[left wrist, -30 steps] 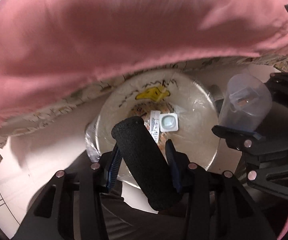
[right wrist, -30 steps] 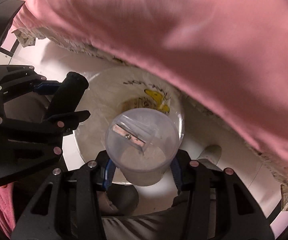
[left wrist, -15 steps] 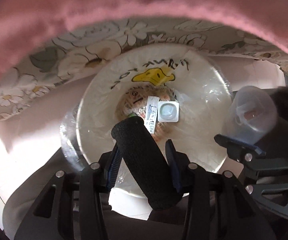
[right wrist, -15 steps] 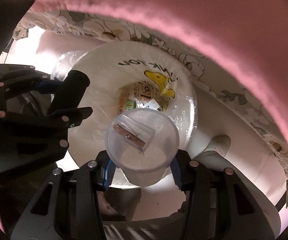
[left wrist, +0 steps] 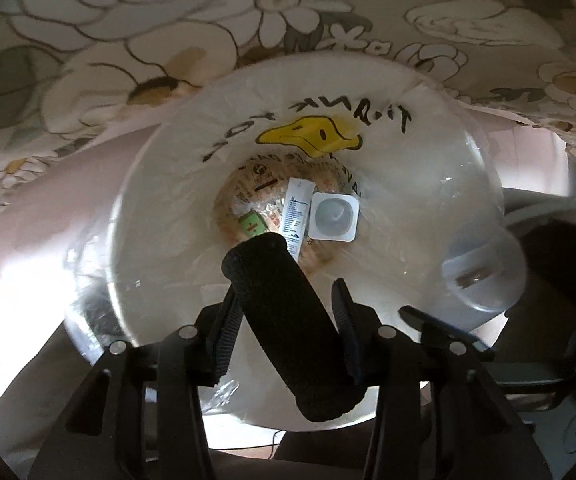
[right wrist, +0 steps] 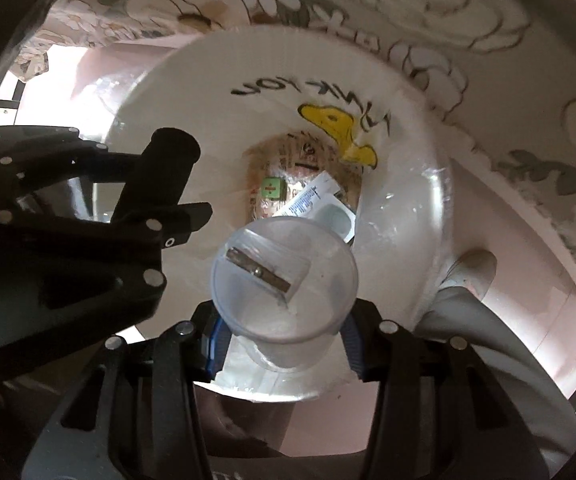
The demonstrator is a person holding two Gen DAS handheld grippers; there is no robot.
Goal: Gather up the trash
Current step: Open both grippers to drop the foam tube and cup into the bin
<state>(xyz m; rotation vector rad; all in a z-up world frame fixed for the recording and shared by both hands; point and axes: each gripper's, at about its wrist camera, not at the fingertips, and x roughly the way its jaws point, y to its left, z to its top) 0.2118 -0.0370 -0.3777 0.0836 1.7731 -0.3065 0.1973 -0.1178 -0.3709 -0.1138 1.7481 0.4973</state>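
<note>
Disposal step: left hand-held gripper (left wrist: pixel 288 300) pinched a black foam cylinder (left wrist: pixel 288 320) and right hand-held gripper (right wrist: pixel 284 340) a clear cup (right wrist: pixel 284 280), both above the lined bin (left wrist: pixel 428 208), whose earlier trash lay at 12 o'clock; next, release.

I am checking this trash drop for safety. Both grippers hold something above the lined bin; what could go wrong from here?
1. The black foam cylinder in the left gripper sits slanted between the jaws; released so, it may tumble and hit the bin rim.
2. The clear sharpener cup in the right gripper hangs near the rim's close edge; it could fall outside.
3. The two grippers are close together and might bump.
</note>
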